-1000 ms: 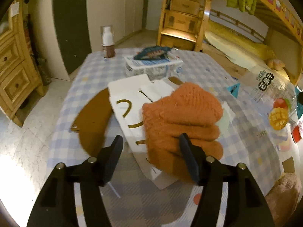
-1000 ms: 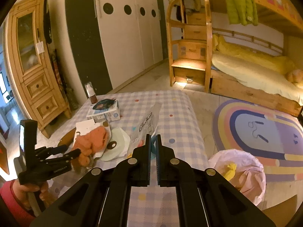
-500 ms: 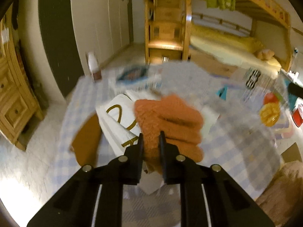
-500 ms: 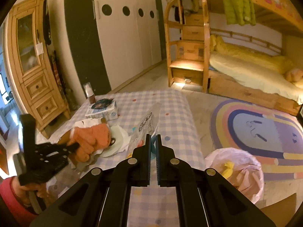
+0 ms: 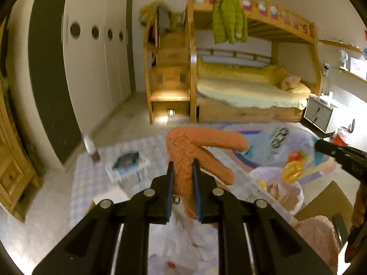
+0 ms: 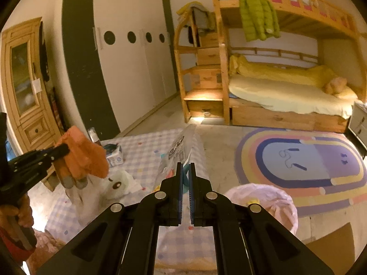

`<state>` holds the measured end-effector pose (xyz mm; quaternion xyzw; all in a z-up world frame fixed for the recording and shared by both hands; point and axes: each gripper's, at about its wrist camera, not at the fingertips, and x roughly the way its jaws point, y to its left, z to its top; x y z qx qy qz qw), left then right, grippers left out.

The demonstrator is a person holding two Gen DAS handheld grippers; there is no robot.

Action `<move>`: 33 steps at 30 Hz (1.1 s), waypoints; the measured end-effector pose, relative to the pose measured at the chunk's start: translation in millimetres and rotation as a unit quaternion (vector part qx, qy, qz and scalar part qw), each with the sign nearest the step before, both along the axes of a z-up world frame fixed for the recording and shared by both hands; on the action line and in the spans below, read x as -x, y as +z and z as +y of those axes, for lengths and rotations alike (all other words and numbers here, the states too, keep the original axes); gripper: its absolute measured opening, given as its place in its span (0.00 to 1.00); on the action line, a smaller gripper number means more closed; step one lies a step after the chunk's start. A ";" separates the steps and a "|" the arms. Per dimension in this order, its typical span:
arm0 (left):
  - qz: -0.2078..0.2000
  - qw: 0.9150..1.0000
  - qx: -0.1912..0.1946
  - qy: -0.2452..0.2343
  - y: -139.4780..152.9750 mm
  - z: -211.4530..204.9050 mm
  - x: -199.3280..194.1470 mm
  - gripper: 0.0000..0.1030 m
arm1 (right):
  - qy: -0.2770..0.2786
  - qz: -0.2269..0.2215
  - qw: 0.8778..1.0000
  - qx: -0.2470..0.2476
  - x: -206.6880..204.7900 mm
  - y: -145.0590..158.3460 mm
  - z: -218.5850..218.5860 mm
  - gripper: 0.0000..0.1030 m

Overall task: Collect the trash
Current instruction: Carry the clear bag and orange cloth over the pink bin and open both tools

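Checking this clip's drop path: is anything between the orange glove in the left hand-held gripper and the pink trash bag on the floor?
Nothing solid visible. The orange glove hangs lifted over the table; the pink trash bag sits open beyond its right edge. Only the clear snack bag in the right hand-held gripper lies between.

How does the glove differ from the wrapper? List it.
The glove is orange, fuzzy and opaque; the wrapper is clear printed plastic. The left tool grips the glove; the right tool grips the wrapper. The glove is thick, the wrapper a thin sheet. Both are clamped.
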<state>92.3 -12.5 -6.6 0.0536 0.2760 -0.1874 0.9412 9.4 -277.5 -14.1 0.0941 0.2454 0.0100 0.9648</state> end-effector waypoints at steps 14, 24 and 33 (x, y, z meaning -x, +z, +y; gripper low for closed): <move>-0.005 0.999 0.048 -0.022 31.8 0.4 -3.6 0.13 | -0.035 -0.005 0.999 0.000 15.8 -2.3 -23.6 0.04; -0.008 0.993 0.011 -0.121 -6.4 -114.2 6.0 0.13 | -0.117 0.038 0.992 0.039 23.8 -31.2 -68.7 0.04; 0.022 0.980 0.012 -0.195 -43.7 -199.5 -11.3 0.13 | -0.154 0.109 0.981 0.034 2.2 -82.1 -112.7 0.06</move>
